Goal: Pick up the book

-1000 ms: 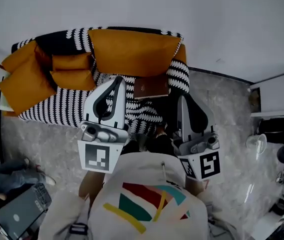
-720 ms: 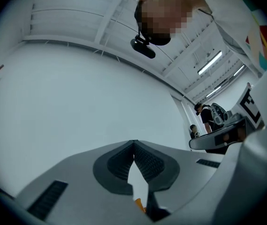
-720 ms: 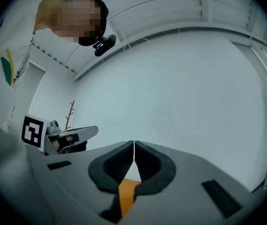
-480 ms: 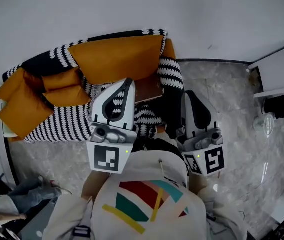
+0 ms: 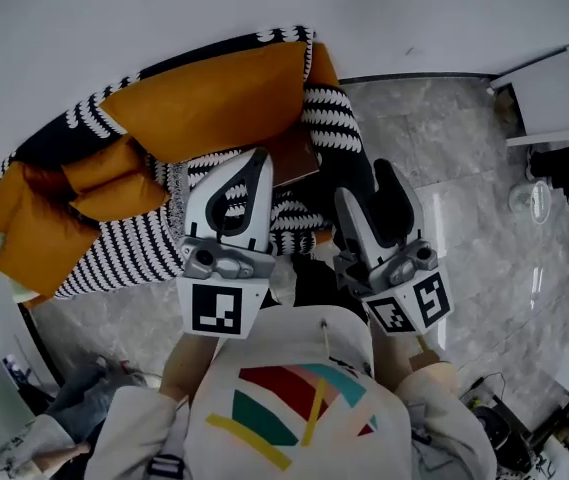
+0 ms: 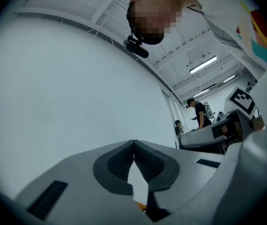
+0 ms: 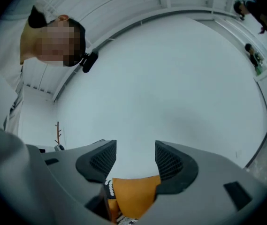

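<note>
The brown book (image 5: pixel 298 158) lies on the black-and-white striped sofa (image 5: pixel 134 248), below a big orange cushion (image 5: pixel 219 98). In the head view my left gripper (image 5: pixel 256 158) reaches over the seat, its tip just left of the book and covering the book's left edge. In the left gripper view its pads (image 6: pixel 134 144) meet at the tips, shut on nothing. My right gripper (image 5: pixel 367 183) hovers right of the book, beside the sofa's end. Its jaws are opening and nothing is between them. In the right gripper view only the orange cushion (image 7: pixel 133 193) shows beyond the right gripper (image 7: pixel 135 158).
Smaller orange cushions (image 5: pixel 94 183) lie on the sofa's left part. The marble floor (image 5: pixel 464 178) spreads to the right, with a white cabinet (image 5: pixel 554 98) and a glass object (image 5: pixel 532 200). People (image 6: pixel 200 114) stand far off. A wooden coat stand (image 7: pixel 58 134) stands by the wall.
Both grippers have come closer to the sofa and the book. The right gripper's jaws have gone from shut to apart. The left gripper's tip now overlaps the book's edge.
</note>
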`<state>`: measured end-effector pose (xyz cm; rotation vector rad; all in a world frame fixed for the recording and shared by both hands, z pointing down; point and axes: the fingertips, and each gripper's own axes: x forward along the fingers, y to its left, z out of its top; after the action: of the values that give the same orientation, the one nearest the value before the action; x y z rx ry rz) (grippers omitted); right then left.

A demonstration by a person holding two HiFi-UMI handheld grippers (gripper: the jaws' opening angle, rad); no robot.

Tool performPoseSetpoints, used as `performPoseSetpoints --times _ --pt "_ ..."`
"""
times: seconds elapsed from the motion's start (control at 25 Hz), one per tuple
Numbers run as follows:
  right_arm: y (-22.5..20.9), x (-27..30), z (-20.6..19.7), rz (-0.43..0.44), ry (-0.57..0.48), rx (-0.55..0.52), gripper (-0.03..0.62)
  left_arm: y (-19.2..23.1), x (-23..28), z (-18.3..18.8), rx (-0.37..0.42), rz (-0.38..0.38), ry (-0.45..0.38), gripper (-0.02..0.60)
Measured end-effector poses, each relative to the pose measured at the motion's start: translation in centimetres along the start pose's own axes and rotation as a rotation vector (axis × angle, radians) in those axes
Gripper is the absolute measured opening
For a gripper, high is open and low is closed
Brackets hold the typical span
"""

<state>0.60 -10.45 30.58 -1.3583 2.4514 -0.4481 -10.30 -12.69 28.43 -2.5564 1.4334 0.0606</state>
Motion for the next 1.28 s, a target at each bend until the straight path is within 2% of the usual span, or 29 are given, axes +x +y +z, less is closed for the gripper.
performPoseSetpoints --times 0.16,0.44,0.6,0.76,1.0,1.28 --pt "-2.1 0.0 -6.4 -0.06 0.082 0.215 0.242 0.6 0.9 -4.0 -0.009 -0.073 0.016 0.008" --pt "-10.3 -1.3 -23.8 -0.303 0.228 0.512 0.242 1.8 2.6 -15.6 -0.056 -0.133 0.088 0.008" --pt "-14.6 -2.5 -34.1 -0.421 0.308 0.644 0.242 0.5 2.7 -21.9 -0.08 -0.167 0.135 0.008" --pt "-17.3 -3.9 -42.1 -0.529 0.356 0.727 0.242 -1.1 2.1 -26.6 -0.09 -0.222 0.178 0.008" --pt "-19.5 -3.0 -48.5 -0.578 0.351 0.776 0.273 -1.4 1.0 -31.9 -0.095 -0.253 0.23 0.008" --pt "-19.9 0.7 -51.6 -0.552 0.365 0.78 0.281 -0.6 0.4 -34.4 -0.089 -0.264 0.254 0.008"
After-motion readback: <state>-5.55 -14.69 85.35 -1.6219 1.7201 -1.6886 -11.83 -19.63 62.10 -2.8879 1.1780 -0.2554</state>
